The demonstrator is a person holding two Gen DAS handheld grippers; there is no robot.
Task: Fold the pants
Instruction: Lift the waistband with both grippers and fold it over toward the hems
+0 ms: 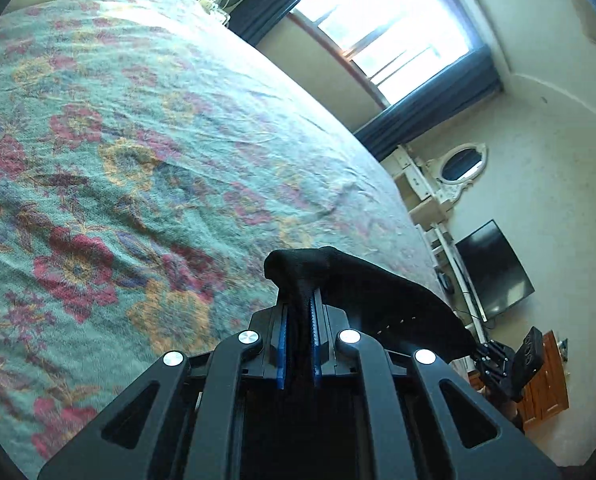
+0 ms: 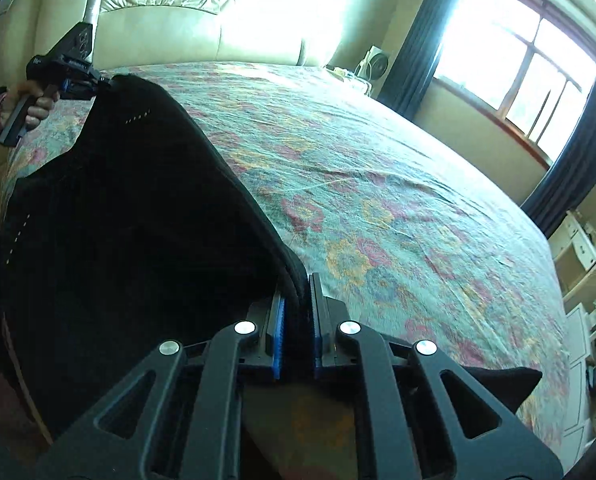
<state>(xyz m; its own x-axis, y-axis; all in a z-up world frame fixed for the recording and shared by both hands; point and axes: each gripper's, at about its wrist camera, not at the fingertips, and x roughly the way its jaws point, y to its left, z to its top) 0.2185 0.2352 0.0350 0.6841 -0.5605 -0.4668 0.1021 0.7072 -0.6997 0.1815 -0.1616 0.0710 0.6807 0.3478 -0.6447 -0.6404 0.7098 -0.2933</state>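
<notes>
The pair of black fabric pants (image 2: 130, 208) hangs stretched between the two hand-held grippers, lifted over the near edge of the bed. The left gripper (image 1: 299, 312) has its blue-padded jaws pinched together on a bunched fold of the black cloth, which spills over its tips and runs off to its right side. The right gripper (image 2: 298, 308) is likewise clamped on the thick hemmed edge of the pants; that edge climbs away from its jaws up and to its left, reaching the left gripper (image 2: 98, 82), held by a hand (image 2: 38, 106) at the far end. A small corner of cloth pokes out behind the right gripper's right side. Ahead of both grippers the floral green bedspread (image 2: 377, 200) lies flat, wide and bare up to the cream tufted headboard (image 2: 178, 8). Beyond the bed's right edge stand a curtained window (image 1: 397, 28) and a dark flat screen (image 1: 493, 268).
</notes>
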